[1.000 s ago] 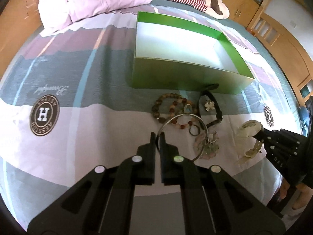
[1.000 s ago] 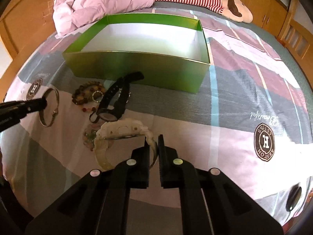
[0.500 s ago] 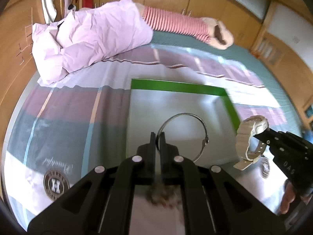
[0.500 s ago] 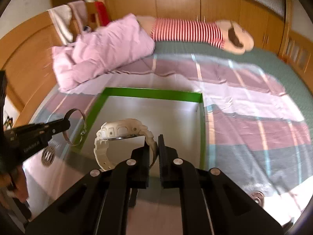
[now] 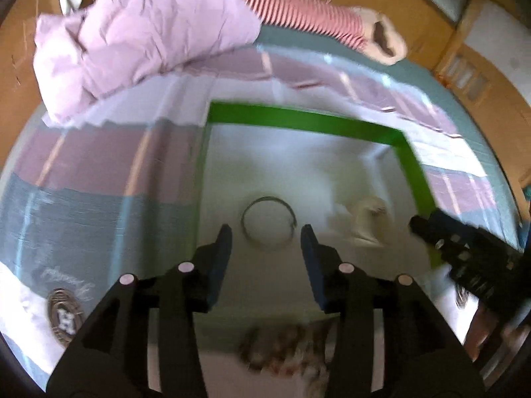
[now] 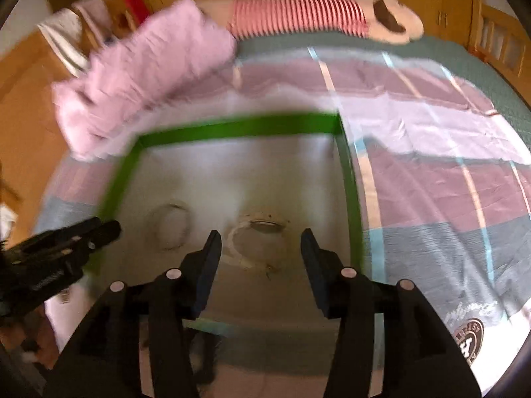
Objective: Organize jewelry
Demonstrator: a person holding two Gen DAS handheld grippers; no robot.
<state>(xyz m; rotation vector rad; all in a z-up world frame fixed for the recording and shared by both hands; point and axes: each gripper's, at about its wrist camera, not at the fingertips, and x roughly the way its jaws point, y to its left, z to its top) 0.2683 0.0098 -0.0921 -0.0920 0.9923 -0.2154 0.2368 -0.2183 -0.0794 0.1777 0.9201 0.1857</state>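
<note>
Spanning both views: bed point(image 5: 99, 152) under a striped sheet of mauve, grey-teal and white bands, round logo badges printed near the lower corners. Heaped at the far end: crumpled pink quilt point(image 5: 139, 43), with a red-and-white striped plush toy point(image 6: 298, 13) lying beside it against the wooden cabinets. Sitting mid-bed: green box point(image 5: 298, 122), open-topped, pale inside, bright green rim.

Hovering over the near half of the box, angled downward: left tool point(image 5: 265, 245), jaws standing apart, just opened, gripping nothing. Lying flat on the box floor just beyond and between its fingertips: silver bangle point(image 5: 268, 224), free of both pads. Reaching over the box's right wall in the left view: right tool point(image 6: 260, 248), likewise parted, just opened, empty-handed. Resting on the box floor between and just beyond its fingertips: white watch point(image 6: 255, 238), blurred, strap curled in a loop, touching neither pad. Side by side inside the box, bangle to the left, watch to the right, near each other but apart.

Blurring at the bottom edge of the left view, outside the box on the sheet: remaining jewelry point(image 5: 288, 348), a brownish beaded tangle, too smeared to sort out piece by piece.
</note>
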